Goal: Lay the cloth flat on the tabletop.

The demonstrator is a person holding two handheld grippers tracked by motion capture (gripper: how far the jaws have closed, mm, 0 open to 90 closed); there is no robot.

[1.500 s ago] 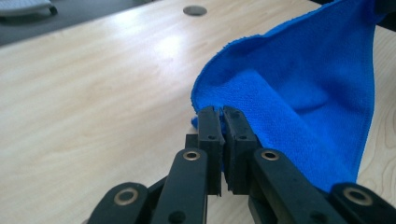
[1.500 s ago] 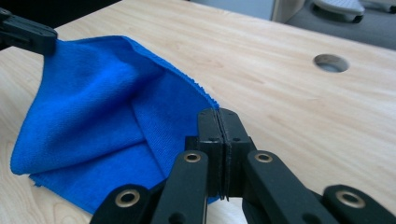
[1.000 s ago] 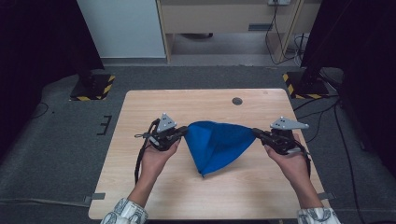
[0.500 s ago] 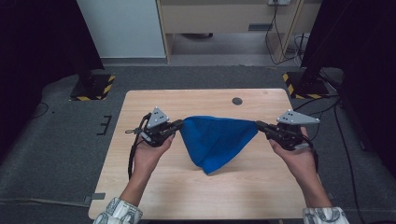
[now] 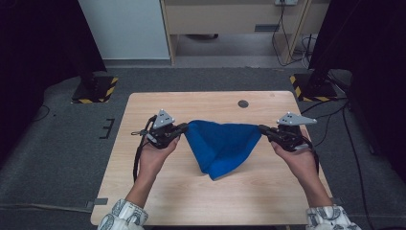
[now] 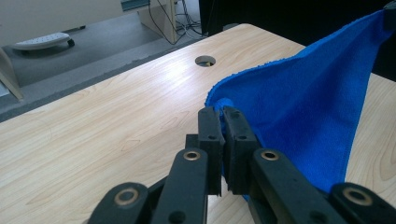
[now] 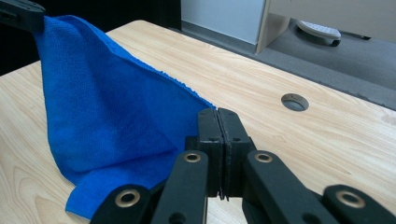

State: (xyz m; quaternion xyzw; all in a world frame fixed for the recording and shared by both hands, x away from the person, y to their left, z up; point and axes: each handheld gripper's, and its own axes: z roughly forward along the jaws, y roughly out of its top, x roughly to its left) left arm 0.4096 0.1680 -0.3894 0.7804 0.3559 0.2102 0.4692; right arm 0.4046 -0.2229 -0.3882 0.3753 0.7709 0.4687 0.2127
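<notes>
Blue cloth [image 5: 221, 148] is held by two corners and stretched over the middle of the table [image 5: 143, 201], on the near side of the cable hole [image 5: 243, 103] — its top edge is pulled taut while the rest hangs in a point whose tip rests on the wood. The step in hand is judged to be the spread-out before a fold or a lay-flat. Left gripper [image 5: 181, 128] is clamped on the cloth's left corner, right gripper [image 5: 262, 128] on its right corner; in both gripper views the pads are seen pressed together with fabric pinched between. Both hands are held level, well apart, jaws pointed inward at each other. Next move is expected to need both hands lowered together, tension kept even — otherwise the hanging part bunches.
</notes>
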